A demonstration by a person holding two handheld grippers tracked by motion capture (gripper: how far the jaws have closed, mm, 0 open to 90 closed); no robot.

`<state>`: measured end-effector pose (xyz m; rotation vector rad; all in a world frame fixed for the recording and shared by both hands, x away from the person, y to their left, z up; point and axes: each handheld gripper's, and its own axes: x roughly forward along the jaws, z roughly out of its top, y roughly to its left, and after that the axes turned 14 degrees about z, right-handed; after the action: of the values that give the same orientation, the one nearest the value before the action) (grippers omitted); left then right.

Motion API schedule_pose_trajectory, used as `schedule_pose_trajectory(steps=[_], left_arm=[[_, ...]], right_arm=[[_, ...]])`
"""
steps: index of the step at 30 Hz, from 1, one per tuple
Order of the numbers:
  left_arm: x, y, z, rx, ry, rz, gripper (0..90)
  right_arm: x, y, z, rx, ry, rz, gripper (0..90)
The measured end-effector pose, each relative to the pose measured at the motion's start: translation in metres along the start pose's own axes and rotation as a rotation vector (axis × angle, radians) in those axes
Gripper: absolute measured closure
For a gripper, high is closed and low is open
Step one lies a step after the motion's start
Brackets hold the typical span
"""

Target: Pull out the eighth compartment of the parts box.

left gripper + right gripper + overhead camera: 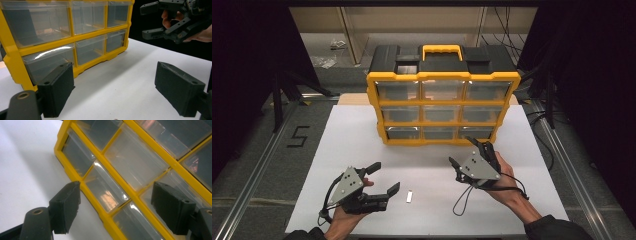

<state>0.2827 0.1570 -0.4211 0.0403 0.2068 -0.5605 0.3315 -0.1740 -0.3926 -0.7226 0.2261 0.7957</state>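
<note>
High view: we count one yellow drawer cabinet (pixel 443 107) with nine clear drawers in three rows of three, one small white piece (pixel 409 196), and two claws on the white counter (pixel 352 130). The cabinet stands at the far middle of the counter. Our right claw (pixel 468 151) is released, empty, just before the bottom-right drawer (pixel 475 132). Our left claw (pixel 384 177) is released, empty, well short of the cabinet, the white piece just beside it.
</note>
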Motion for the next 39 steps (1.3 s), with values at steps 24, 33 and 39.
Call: schedule_pose_trajectory(steps=[24, 33, 39], left_arm=[[0.0, 0.0, 0.0, -0.007, 0.001, -0.004, 15.4], [0.0, 0.0, 0.0, -0.005, 0.0, -0.006, 15.4], [0.001, 0.0, 0.0, -0.007, 0.003, -0.008, 15.4]], right_arm=[[0.055, 0.003, -0.006, -0.311, 0.156, -0.118, 31.2], [0.075, 0.002, -0.012, -0.414, 0.212, -0.142, 38.4], [0.086, 0.002, -0.013, -0.46, 0.238, -0.155, 42.4]])
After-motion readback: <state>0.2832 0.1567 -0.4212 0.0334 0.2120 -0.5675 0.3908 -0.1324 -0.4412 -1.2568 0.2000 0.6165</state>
